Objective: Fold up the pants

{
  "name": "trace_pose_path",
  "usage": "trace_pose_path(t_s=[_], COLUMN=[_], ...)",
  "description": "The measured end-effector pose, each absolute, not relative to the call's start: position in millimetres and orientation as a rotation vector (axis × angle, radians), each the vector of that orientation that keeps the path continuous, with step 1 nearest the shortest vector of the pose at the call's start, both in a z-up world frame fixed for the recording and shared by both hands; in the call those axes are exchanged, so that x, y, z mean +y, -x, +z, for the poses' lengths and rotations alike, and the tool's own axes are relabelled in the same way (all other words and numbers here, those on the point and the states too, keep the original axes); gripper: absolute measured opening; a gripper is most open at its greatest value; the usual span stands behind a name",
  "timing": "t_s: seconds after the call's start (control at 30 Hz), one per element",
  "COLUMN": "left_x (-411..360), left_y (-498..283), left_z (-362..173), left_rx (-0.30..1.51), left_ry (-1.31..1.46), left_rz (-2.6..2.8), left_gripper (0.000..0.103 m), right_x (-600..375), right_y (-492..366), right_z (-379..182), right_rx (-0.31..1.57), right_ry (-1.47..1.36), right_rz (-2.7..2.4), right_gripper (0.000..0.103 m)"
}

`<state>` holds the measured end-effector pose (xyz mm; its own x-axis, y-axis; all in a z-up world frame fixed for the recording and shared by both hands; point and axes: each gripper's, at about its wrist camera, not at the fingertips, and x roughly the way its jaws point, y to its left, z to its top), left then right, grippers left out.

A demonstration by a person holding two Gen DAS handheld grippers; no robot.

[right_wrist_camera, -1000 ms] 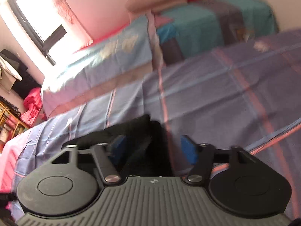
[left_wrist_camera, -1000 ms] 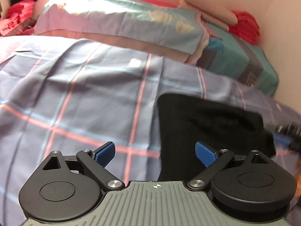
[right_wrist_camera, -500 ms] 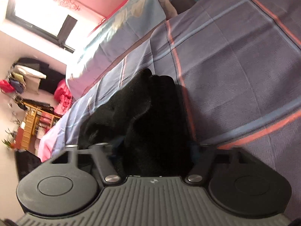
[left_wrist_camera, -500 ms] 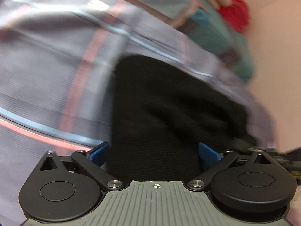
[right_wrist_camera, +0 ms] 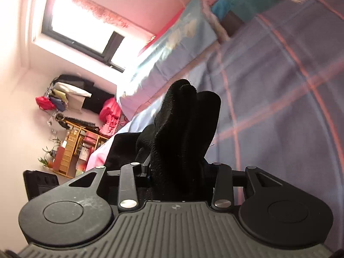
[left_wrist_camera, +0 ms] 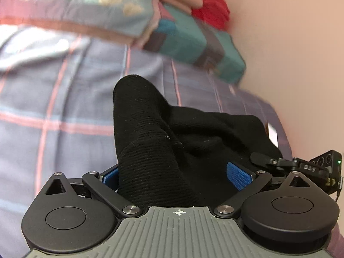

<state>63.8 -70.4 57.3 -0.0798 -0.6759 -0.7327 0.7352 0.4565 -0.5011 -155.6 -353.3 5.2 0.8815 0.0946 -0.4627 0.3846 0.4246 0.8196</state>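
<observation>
On the plaid bedsheet (left_wrist_camera: 64, 99), black pants (left_wrist_camera: 150, 150) bunched into a raised fold, lifted higher than half a second ago, when lying flatter. Left gripper (left_wrist_camera: 174, 175) now pitched more level, blue pads (left_wrist_camera: 238, 175) spread wide, cloth filling the gap but not visibly pinched. Right gripper (right_wrist_camera: 178, 172) rolled sideways, fingers drawn in tight, clamped on a thick ridge of the pants (right_wrist_camera: 185, 129) standing up ahead. Folded quilts (left_wrist_camera: 193, 40) stacked against the wall beyond.
</observation>
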Motion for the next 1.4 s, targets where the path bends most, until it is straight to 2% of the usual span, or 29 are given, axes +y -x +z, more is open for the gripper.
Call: trace_pose_path(t_s=[0.07, 0.1, 0.13, 0.2, 0.4, 0.43, 0.53, 0.6, 0.9, 1.4], left_x=[-67.6, -68.0, -69.3, -68.8, -52.4, -49.2, -34.8, -31.2, -26.0, -17.6], left_y=[-47.6, -41.5, -35.7, -29.6, -21.2, -19.0, -15.1, -9.3, 19.5, 45.4], left_z=[25.7, 8.5, -10.6, -30.1, -4.6, -0.3, 10.9, 17.5, 37.6, 28.9], left_rx=[1.243, 1.276, 1.304, 1.318, 1.197, 1.175, 1.148, 1.131, 1.051, 1.089], left_ry=[-0.119, -0.17, -0.247, -0.341, -0.413, -0.435, -0.457, -0.481, -0.575, -0.629], left_rz=[-1.131, -1.088, -1.018, -0.952, -0.916, -0.908, -0.879, -0.852, -0.797, -0.765], left_gripper=[0.103, 0.103, 0.103, 0.103, 0.103, 0.103, 0.103, 0.103, 0.103, 0.103], right_x=[-339.5, -335.5, -333.0, -327.0, -321.6, -319.9, -312.5, -303.7, -232.1, -172.2], right_y=[182.0, 190.2, 196.9, 217.0, 252.4, 257.5, 280.7, 287.5, 232.8, 201.4], right_z=[-25.9, -41.0, -53.3, -61.4, -55.5, -53.2, -51.0, -40.9, -14.3, -0.6], right_rx=[0.534, 0.582, 0.634, 0.539, 0.484, 0.48, 0.487, 0.509, 0.741, 0.859], right_ry=[-1.182, -1.191, -1.194, -1.232, -1.214, -1.212, -1.202, -1.152, -0.816, -0.565], right_rz=[-0.309, -0.392, -0.477, -0.477, -0.641, -0.69, -0.796, -0.837, -0.709, -0.624], right_gripper=[0.064, 0.067, 0.065, 0.065, 0.069, 0.065, 0.063, 0.072, 0.076, 0.082])
